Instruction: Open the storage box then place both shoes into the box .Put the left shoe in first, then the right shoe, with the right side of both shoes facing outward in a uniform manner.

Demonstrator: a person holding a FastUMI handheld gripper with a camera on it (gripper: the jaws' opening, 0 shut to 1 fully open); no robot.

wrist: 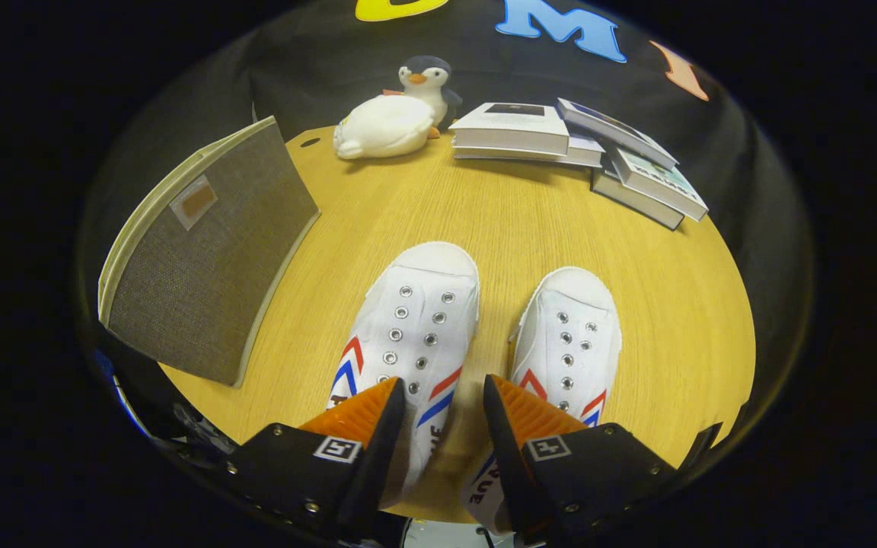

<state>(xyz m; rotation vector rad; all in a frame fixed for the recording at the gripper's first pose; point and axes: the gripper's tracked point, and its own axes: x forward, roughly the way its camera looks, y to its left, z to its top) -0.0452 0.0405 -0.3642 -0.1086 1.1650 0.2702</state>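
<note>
gripper (444, 407) fingers parted, holding nothing, hovering above the heels of the two shoes: left shoe (408, 335), right shoe (568, 342). storage box (206, 262) sits left of them, lid apparently still shut. opening step looks pending; next move means swinging left to the lid.

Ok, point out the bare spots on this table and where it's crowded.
Bare wood runs between the shoe toes and the books, and between the right shoe and the table edge. The far edge is crowded: plush toys and book stacks. The storage box fills one side. The gripper is open over the shoes.
</note>
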